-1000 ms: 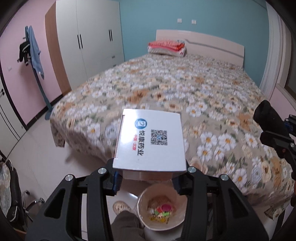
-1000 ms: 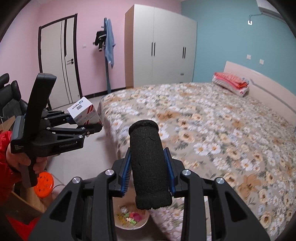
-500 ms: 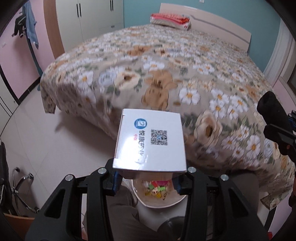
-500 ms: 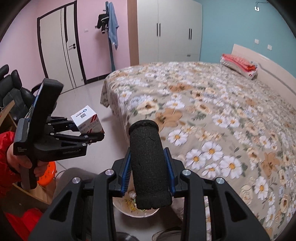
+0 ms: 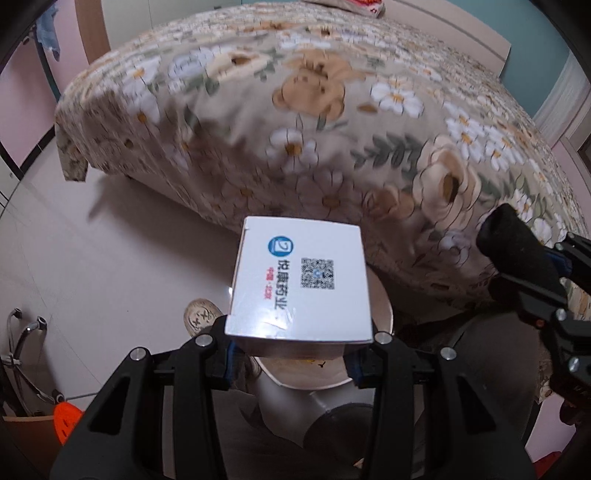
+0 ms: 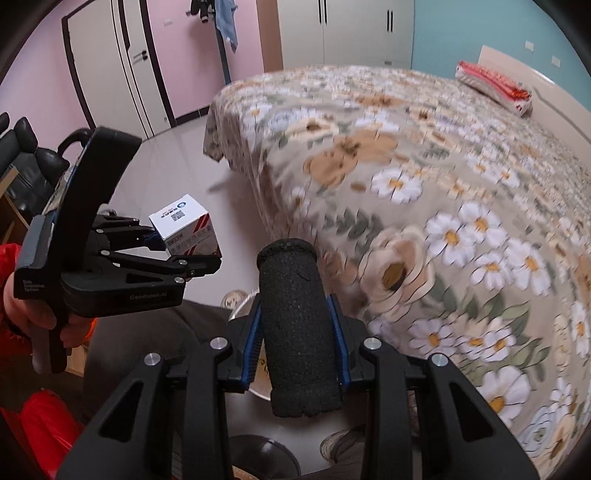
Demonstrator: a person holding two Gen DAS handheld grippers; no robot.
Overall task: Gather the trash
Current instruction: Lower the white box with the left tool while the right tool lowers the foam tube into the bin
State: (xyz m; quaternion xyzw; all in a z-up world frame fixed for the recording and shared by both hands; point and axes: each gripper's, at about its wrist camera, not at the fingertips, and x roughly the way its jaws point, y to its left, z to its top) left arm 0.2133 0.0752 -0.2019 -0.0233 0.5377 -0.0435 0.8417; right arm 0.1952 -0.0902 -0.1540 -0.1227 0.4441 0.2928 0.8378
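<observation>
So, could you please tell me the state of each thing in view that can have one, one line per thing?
Left gripper: shut on the white box.
White box: closed, held off the floor over the bin.
Right gripper: shut on the black foam roll.
Black foam roll: upright between the fingers.
Bin: open-topped, contents mostly hidden.
Wardrobe: doors shut.
Bed: covered by a floral spread.

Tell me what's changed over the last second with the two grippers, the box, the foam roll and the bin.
Both grippers tipped down and closed in on the trash bin: in the left wrist view the white box now hangs over its opening and hides the trash inside, and the bed looms nearer. Nothing was taken or let go. The left gripper still clamps the box; the right gripper still clamps the black foam roll.
</observation>
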